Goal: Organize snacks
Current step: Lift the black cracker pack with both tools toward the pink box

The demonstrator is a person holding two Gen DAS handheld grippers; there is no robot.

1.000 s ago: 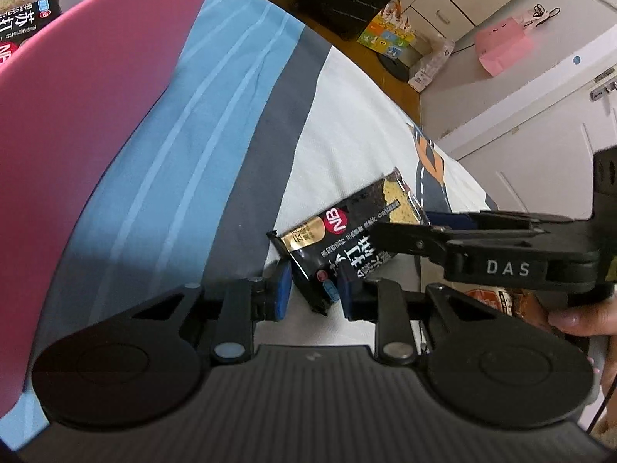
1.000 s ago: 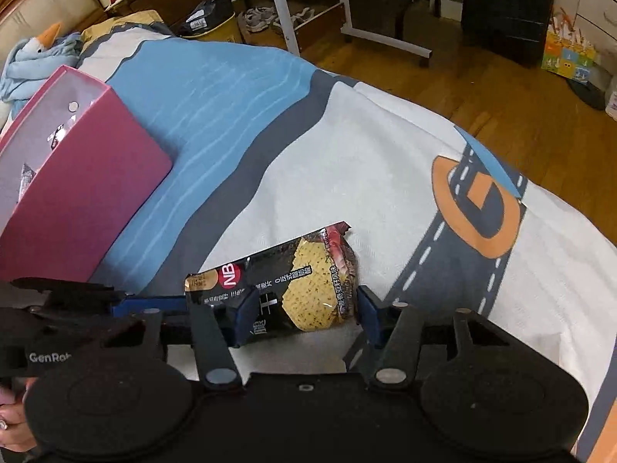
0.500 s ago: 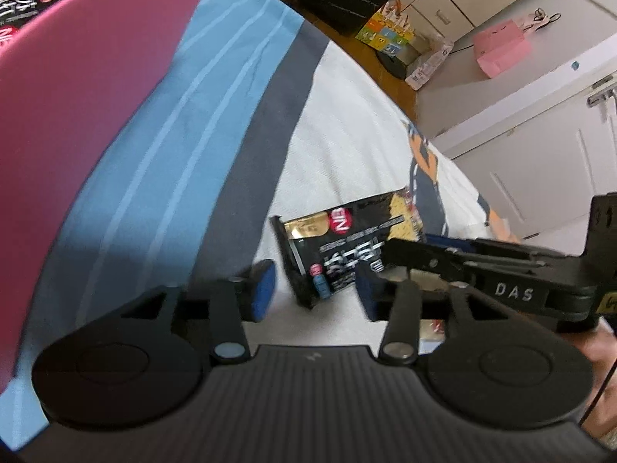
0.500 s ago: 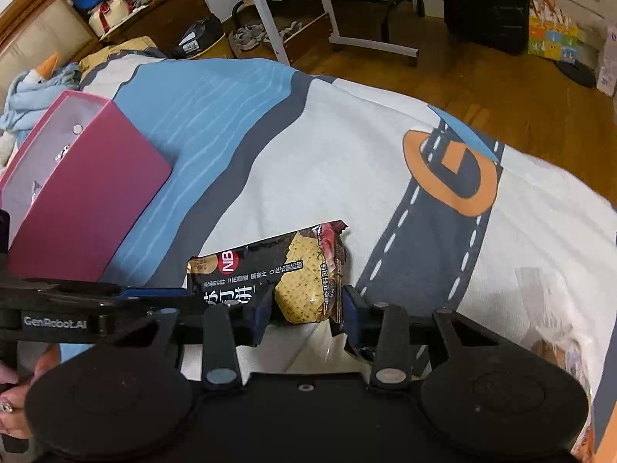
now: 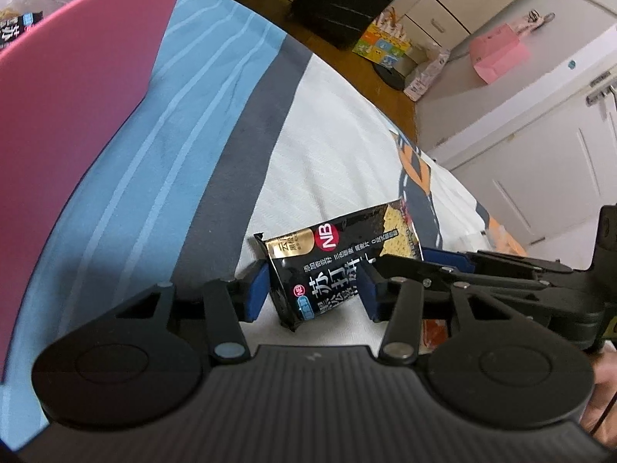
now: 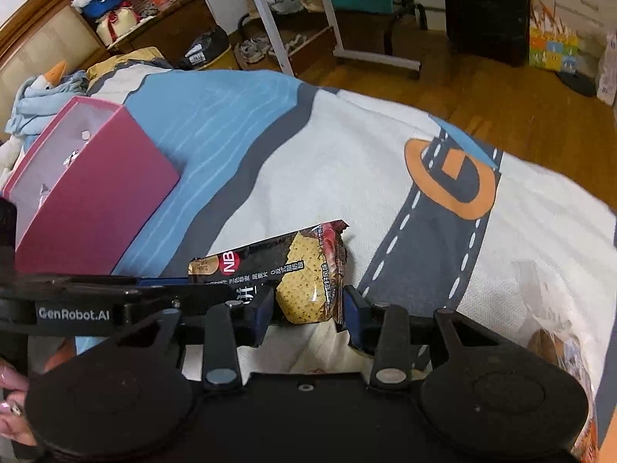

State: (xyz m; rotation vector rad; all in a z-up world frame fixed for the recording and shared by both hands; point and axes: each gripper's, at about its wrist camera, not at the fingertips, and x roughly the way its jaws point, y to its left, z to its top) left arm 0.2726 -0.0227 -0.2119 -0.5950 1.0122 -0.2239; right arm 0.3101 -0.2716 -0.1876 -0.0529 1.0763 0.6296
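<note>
Caught a soda cracker packet (image 5: 339, 250) between two tools over the bed (image 6: 308, 162).
Had just opened the left tool (image 5: 312, 289) and eased it in a touch, with its blue pads flanking the packet's near end and no plain squeeze on it. Had just been closing the right tool (image 6: 308, 305), now clamped across the far, cracker-printed end. Held the packet tilted above the white stretch of bedding. Showed the pink box (image 6: 96, 200) farther back on the blue stripes, and a black suitcase (image 5: 347, 0) beyond on the wood floor.

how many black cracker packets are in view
2. One black foil cracker packet lies on the bedspread between both tongs; another shows inside the pink box. More may be hidden in it.
</note>
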